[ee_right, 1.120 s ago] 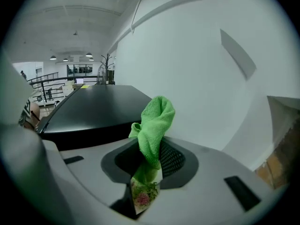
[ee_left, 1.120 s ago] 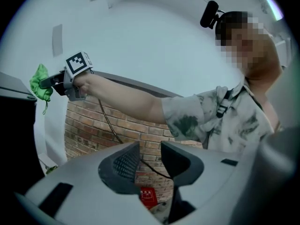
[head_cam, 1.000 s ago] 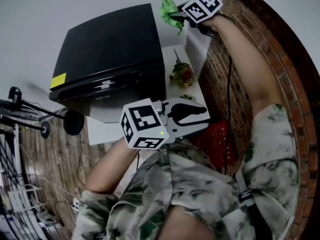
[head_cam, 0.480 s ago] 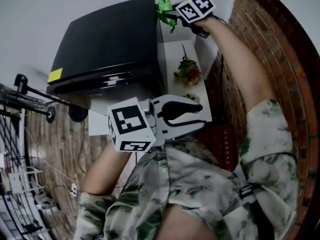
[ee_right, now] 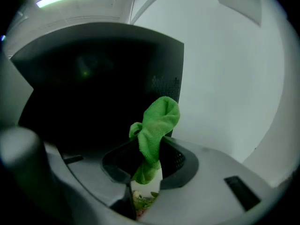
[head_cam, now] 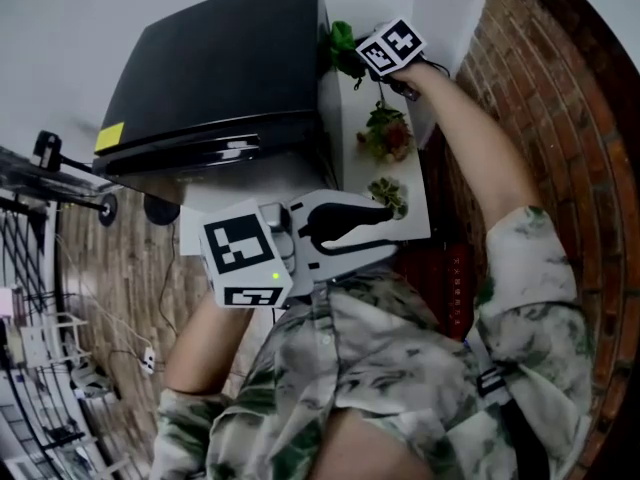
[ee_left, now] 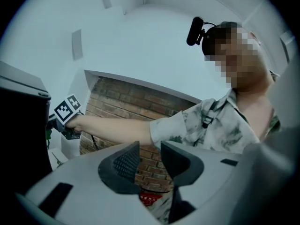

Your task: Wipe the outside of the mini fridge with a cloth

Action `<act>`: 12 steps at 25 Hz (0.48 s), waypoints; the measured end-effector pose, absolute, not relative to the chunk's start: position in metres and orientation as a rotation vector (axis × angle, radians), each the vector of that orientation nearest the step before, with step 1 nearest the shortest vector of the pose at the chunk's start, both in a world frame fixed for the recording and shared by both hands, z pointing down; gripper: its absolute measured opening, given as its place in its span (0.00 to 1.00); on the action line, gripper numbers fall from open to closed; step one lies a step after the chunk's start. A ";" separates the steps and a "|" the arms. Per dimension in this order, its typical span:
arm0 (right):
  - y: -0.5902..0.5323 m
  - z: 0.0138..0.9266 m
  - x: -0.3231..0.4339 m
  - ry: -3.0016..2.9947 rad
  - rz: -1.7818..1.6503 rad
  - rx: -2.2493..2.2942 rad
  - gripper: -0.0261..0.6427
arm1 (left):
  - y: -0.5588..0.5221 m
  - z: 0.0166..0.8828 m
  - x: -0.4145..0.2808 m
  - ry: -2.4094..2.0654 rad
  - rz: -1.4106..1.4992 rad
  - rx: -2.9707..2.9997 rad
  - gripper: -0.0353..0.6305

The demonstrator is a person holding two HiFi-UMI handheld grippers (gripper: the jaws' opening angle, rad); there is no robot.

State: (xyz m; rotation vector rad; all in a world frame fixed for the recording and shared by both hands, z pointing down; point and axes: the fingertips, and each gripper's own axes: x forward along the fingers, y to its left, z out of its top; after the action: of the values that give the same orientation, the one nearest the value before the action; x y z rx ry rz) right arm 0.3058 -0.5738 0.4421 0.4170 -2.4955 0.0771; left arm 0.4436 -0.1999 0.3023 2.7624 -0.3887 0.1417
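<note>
Mini fridge (head_cam: 220, 68), black and boxy, is shown from above in the head view, set on a white tabletop (head_cam: 345, 183) with a brick wall (head_cam: 520, 88) beyond it. A green cloth (head_cam: 340, 40) is held by the right claw (head_cam: 352, 58) at the far end of the fridge's side face, near its top edge, with the arm stretched out. Some flowers (head_cam: 385, 133) are laid on the tabletop just beside that face. The left claw (head_cam: 385, 230) is held low and close to the body, well apart from the fridge.

In the left gripper view, the left claw (ee_left: 150, 149) is seen with its jaws spread and nothing between them; only brickwork is framed in the gap. The outstretched arm and the right claw (ee_left: 65, 114) are visible at the left, next to the dark edge of the fridge (ee_left: 18, 125).

In the right gripper view, the cloth (ee_right: 157, 125) is pinched between the jaws of the right claw (ee_right: 147, 165), its free end bunched up in front of the fridge's dark side (ee_right: 93, 83). Whether cloth and fridge are touching cannot be told.

Wiping is judged to be under way on this side face. No sign is given of which faces are already cleaned, so the top and the front must be counted as possibly still to do.
</note>
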 end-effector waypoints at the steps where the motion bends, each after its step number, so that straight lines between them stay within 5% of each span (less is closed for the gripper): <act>1: -0.573 0.453 0.305 -2.490 0.086 0.417 0.20 | -0.200 0.304 0.441 -0.397 0.137 2.758 0.28; 12: -0.559 0.568 0.313 -2.351 0.190 0.420 0.20 | -0.199 0.309 0.433 -0.480 0.127 2.721 0.28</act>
State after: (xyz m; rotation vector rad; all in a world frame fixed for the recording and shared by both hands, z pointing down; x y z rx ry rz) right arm 0.3130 -0.5595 0.5675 0.4201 -2.3515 0.1904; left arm 0.4334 -0.1986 0.3088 2.7208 -0.4797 0.1269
